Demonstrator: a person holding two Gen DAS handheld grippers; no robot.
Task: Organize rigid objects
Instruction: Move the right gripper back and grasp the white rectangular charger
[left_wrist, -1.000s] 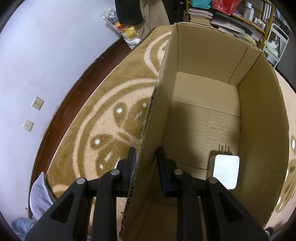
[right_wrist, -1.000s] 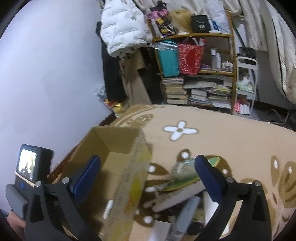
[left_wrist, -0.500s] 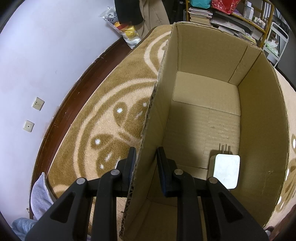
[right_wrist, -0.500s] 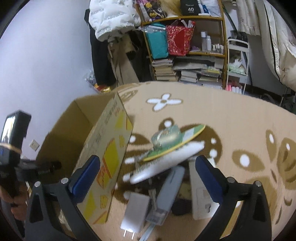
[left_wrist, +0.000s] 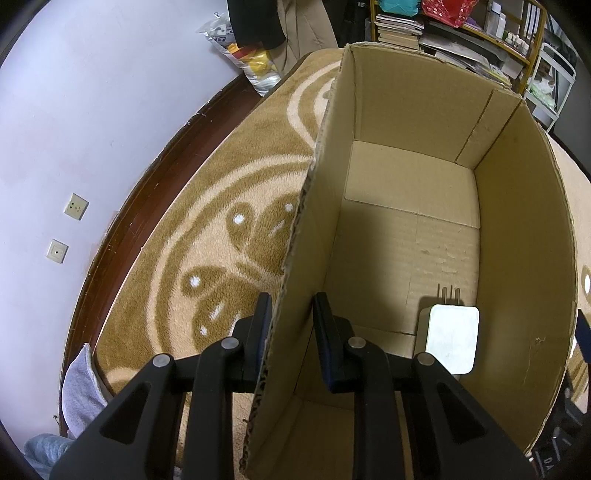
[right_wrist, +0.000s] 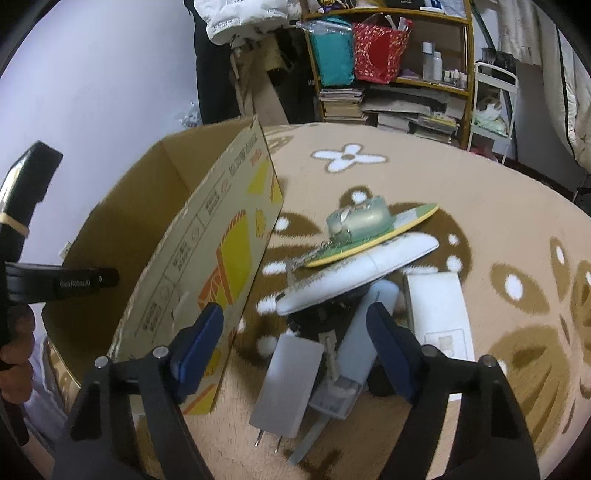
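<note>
- A tan rug (right_wrist: 461, 192) with brown and white flower shapes covers the floor; a pale wall stands at 9 o'clock and cluttered shelves (right_wrist: 406, 66) at 12 o'clock.
- The left gripper (left_wrist: 291, 325) pinches the near side wall of an open cardboard box (left_wrist: 406, 221).
- A white charger (left_wrist: 450, 341) lies inside the box at 4 o'clock.
- The right gripper (right_wrist: 295, 350) hangs over a pile (right_wrist: 369, 266) of objects on the rug just right of the box, jaws closing, touching nothing; a grey adapter (right_wrist: 288, 387) lies between them.
</note>
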